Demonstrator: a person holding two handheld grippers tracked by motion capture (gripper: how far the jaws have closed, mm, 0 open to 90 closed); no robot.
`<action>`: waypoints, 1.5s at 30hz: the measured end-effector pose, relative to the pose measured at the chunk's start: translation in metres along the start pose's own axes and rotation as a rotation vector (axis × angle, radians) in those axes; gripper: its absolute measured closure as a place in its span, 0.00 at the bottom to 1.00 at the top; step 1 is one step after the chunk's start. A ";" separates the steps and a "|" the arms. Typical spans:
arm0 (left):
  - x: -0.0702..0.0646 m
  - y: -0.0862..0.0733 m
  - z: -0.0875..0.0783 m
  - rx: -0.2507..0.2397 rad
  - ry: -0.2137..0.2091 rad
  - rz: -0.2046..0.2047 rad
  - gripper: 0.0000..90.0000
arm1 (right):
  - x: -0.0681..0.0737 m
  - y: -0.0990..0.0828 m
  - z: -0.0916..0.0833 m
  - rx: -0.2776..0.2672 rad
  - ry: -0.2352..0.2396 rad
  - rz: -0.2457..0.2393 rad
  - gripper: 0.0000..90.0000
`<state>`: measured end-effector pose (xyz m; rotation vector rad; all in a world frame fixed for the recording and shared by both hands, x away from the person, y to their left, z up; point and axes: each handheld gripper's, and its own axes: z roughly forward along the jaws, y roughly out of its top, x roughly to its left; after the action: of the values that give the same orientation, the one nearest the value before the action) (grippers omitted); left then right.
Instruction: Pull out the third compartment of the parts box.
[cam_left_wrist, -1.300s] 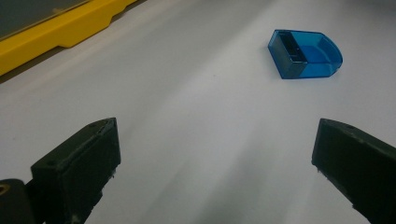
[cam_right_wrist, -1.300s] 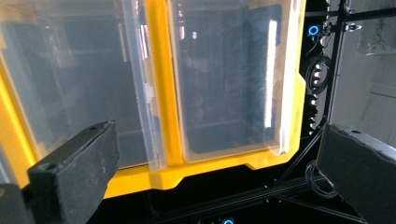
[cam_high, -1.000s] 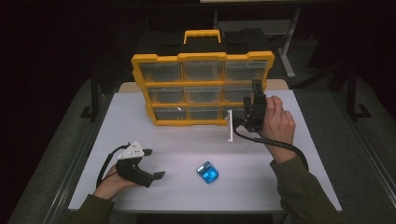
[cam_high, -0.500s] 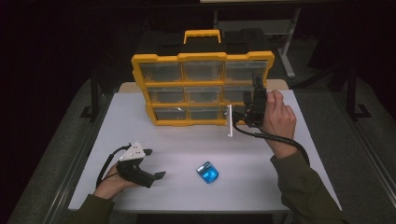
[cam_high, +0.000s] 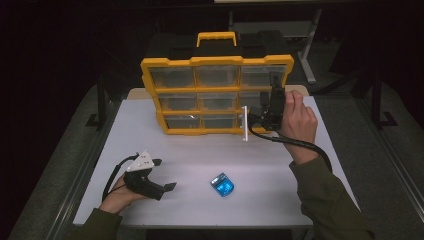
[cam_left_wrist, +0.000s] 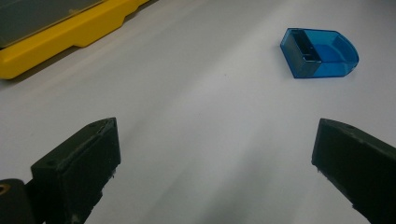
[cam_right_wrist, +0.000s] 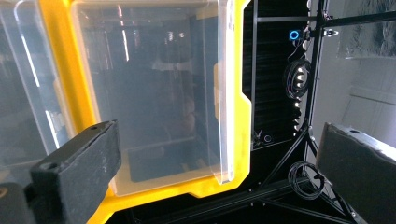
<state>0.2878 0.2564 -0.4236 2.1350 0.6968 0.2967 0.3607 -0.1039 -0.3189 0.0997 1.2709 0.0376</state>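
at the back of the white table (cam_high: 150, 125) stands a yellow drawer organizer (cam_high: 217, 95) with clear drawers, upright. its lower right drawer (cam_high: 245, 123) is pulled out toward the front. right gripper (cam_high: 267, 111) is raised just beside that drawer at the organizer's right end, jaws wide, holding nothing. small blue plastic box (cam_high: 222, 185) lies near the front, apart from both. left gripper (cam_high: 161, 176) rests low at front left, jaws wide and empty.
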 end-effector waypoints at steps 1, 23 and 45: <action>0.000 0.000 0.000 0.001 0.000 0.000 0.01 | -0.001 0.000 0.001 -0.001 0.003 0.000 0.00; 0.000 0.001 -0.001 -0.001 -0.008 0.001 0.01 | -0.006 0.004 0.011 -0.007 -0.016 -0.027 0.24; 0.000 0.001 -0.002 -0.018 -0.018 -0.009 0.01 | -0.014 0.007 0.019 0.000 0.032 -0.032 0.67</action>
<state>0.2871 0.2570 -0.4212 2.1148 0.6911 0.2769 0.3747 -0.0987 -0.2996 0.0792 1.3045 0.0119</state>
